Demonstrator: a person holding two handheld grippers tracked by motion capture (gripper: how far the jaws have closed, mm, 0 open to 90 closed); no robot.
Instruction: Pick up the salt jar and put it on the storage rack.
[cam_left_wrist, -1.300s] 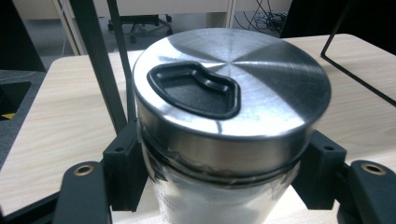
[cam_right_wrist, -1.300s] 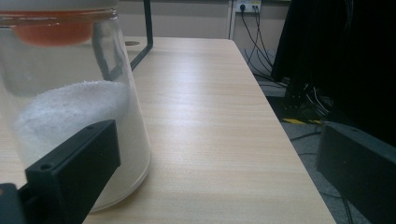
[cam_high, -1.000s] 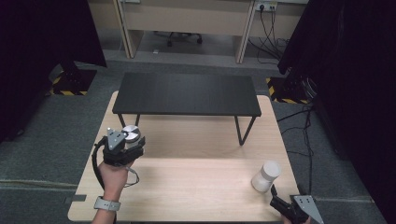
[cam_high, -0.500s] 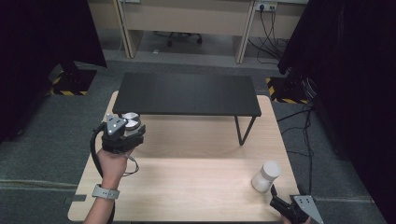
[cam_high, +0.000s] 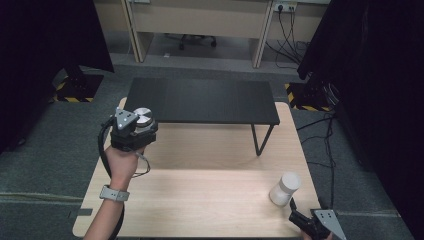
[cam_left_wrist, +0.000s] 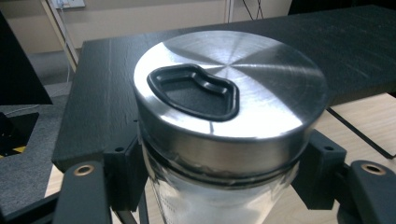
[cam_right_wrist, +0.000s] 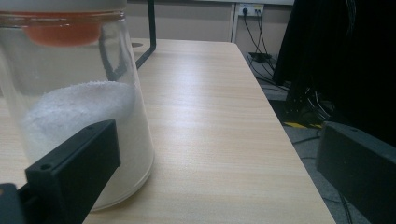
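The jar with the steel lid (cam_left_wrist: 229, 84) is sitting clamped in the left tongs (cam_high: 134, 131), the pads pressing on the glass just under the lid's rim, both jaws showing at the sides in the left gripper view. The lower body of that jar is running off the bottom edge there, so its contents are hard to make out beyond a pale blur. In the high view the jar is mostly hiding behind the gripper's body, just the round lid peeking out. Compared with a second ago, the left hand (cam_high: 122, 162) is carrying it higher and farther forward, now right at the near edge of the black bench (cam_high: 200, 100).

Over at the right tongs (cam_right_wrist: 205, 168), the jaws are standing wide, gripping nothing; the white-lidded jar (cam_high: 285, 189) is standing on the tabletop (cam_high: 200, 195) just beyond the left jaw, its top cropped off in the right gripper view. That side is unchanged. No readable labels anywhere.
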